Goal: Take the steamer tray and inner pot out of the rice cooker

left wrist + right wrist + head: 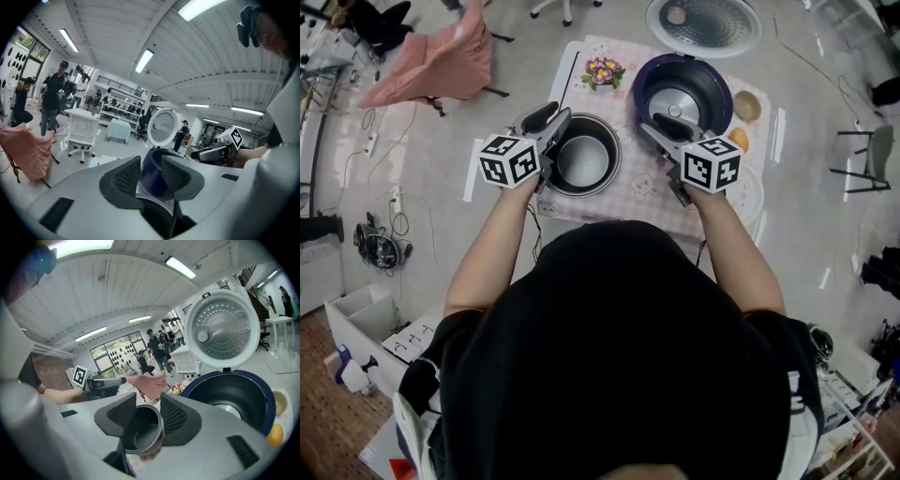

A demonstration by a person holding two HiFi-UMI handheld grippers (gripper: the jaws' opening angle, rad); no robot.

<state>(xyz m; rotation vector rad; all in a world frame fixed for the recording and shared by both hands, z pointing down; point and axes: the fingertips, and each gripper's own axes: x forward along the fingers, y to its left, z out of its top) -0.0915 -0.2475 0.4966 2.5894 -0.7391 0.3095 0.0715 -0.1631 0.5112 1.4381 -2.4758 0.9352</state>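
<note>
Hovering above the cloth-covered surface (619, 199), the left gripper (558, 112) and the right gripper (650, 123) are both raised clear of it, and neither carries anything. In the left gripper view the fingers (129, 177) stand partly apart with an open gap. Nothing presses on the pads, and the dark blue rice cooker (151, 174) only shows through the gap from farther off. In the right gripper view the fingers (174, 416) are likewise partly apart. The inner pot (142, 433) appears in the gap, but it lies beyond and below them, untouched.

The head view gives the layout. The inner pot stands upright on the surface, out of the rice cooker and just to its left. The cooker's lid (703, 23) is swung back, and its cavity is bare down to the heating plate (675, 101). A small bunch of flowers (603, 72) sits behind, between pot and cooker. A tan round thing (747, 105) and an orange one (738, 139) lie at the cooker's right. A pink cloth (431, 61) is draped over a chair on the floor.

Only the gripper views show the room at eye level: ceiling lights, shelves, people standing (51, 98). Each also shows the other gripper with its marker cube. The right gripper view alone shows the perforated inner face of the lid.
</note>
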